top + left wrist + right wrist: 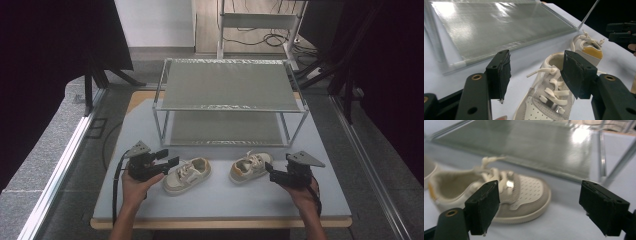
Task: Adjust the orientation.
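High view, table: pale grey rectangular table (220, 200) spans the lower middle of the frame.
Rack: 2-tier metal-framed shelf rack with grey mesh shelves (230, 85) stands at frame centre, above both shoes.
Left shoe: small cream-and-beige child's sneaker with white laces (187, 175) lies lower centre-left, just right of the left gripper; in the left gripper view (549, 100) it sits at bottom centre, between the jaws but untouched.
Right shoe: matching small cream sneaker with an orange-yellow heel lining (251, 166) lies lower centre-right, just left of the right gripper; in the right gripper view (499, 197) it is at the left, partly behind the left jaw, apart from the pads.
Left gripper: black 2-jaw tool (171, 161), jaws spread wide, holding nothing.
Right gripper: black 2-jaw tool (269, 169), jaws spread wide, holding nothing.
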